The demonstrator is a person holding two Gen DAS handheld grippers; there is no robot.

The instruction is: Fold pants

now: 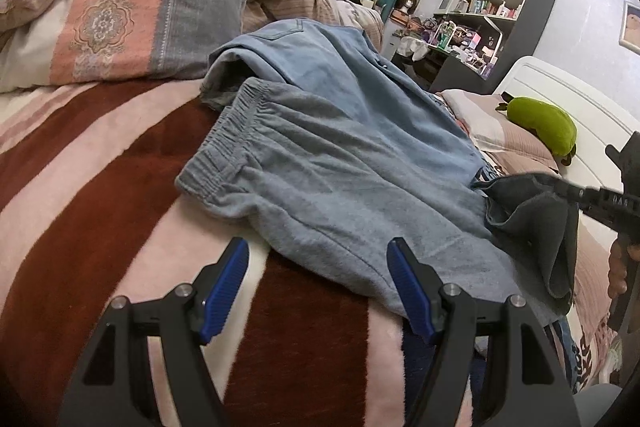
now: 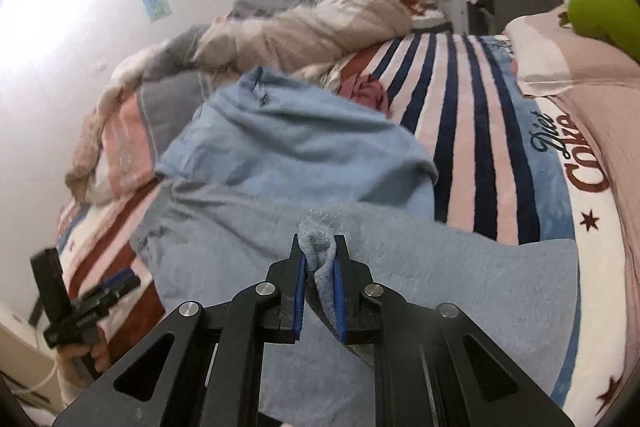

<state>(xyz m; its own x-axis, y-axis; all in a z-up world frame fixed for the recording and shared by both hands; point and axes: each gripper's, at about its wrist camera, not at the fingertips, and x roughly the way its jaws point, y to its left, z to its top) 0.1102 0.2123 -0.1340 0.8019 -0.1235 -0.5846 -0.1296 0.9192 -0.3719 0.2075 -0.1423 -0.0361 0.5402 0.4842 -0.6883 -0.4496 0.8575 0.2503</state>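
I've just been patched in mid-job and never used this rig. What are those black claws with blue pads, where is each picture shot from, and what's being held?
Each picture comes from a camera on a hand-held gripper, looking along its fingers. In the left view, the left gripper is open and empty above the striped blanket. In the right view, the right gripper is shut on a bunched edge of the grey pants. A blue garment lies behind the pants, pillows beyond.

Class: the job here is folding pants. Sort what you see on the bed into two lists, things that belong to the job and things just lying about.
Belongs to the job:
grey pants
right claw, shut on the pants' fabric
left claw, open

Just lying about:
light blue garment
green plush toy
patterned pillow
striped blanket
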